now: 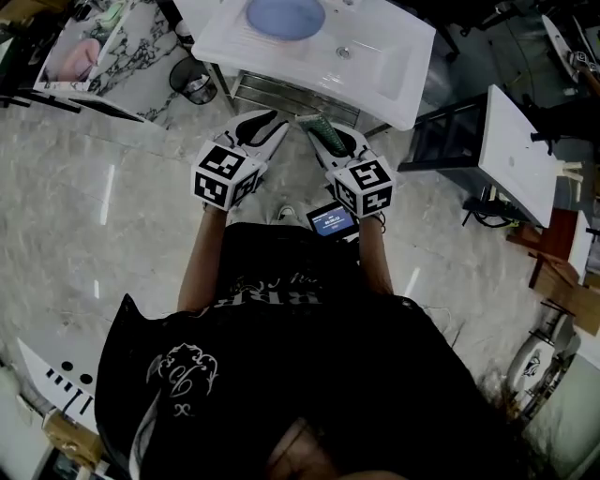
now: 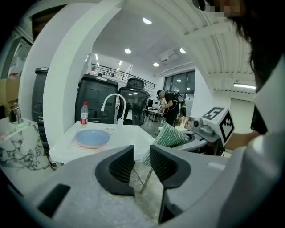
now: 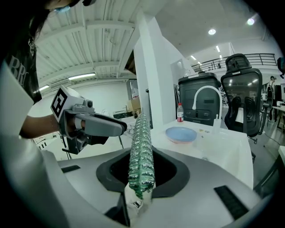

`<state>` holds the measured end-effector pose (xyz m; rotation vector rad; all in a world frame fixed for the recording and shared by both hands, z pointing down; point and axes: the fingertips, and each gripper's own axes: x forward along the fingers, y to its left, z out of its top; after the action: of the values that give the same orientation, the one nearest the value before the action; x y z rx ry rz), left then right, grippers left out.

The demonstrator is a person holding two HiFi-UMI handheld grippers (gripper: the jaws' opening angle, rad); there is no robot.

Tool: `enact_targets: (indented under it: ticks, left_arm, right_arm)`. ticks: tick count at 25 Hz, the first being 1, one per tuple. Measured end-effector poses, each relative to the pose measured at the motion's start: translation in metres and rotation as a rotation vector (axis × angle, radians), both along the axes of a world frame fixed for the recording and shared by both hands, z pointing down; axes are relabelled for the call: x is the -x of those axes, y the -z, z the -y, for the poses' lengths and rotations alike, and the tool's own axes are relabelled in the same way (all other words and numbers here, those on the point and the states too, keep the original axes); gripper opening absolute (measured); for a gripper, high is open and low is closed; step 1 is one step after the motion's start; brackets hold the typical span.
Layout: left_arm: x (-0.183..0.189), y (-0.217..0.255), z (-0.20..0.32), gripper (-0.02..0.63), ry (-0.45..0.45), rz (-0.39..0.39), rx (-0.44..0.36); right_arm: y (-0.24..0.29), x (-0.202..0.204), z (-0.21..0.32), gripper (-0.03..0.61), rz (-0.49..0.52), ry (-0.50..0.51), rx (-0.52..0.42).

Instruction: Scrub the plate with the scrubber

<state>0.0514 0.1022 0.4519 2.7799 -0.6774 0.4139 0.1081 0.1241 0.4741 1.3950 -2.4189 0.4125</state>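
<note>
Faces a white sink counter (image 1: 234, 42) across the top of the head view, with both grippers short of its near edge. Risks skating the blue plate (image 1: 285, 17) over that smooth top, in all likelihood, if scrubbing begins with nothing bracing the rim; could also clip the counter's edge on the approach. Shows the plate at top centre of the head view, well apart from both tools, lying flat near a curved white tap (image 2: 113, 95) and a red-capped bottle (image 2: 84, 115). Looks round, shallow, pale blue and bare, though too small to check for dirt. Holds the left gripper (image 1: 265, 127) released, jaws parted by a narrow gap with nothing between them. Clenches the right gripper (image 1: 326, 139) on a green scrubber (image 3: 141, 151), pinched at its lower end and rising upright past the jaws. May twist or slip in so slight a hold once pressed hard. Glitters, ribbed and mesh-like, at centre frame of the right gripper view.
</note>
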Motion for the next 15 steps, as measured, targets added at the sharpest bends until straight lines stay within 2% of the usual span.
enact_targets:
  ticks: [7,15]
  left_arm:
    - [0.001,-0.008,-0.058,0.107,0.038,0.030,0.005]
    - [0.004,-0.010,-0.093,0.107,0.048,0.048,-0.016]
  right_arm:
    - [-0.003,0.007,-0.040,0.092,0.018,0.049,-0.016]
    - [-0.006,0.018,-0.066,0.092,0.014,0.094,-0.033]
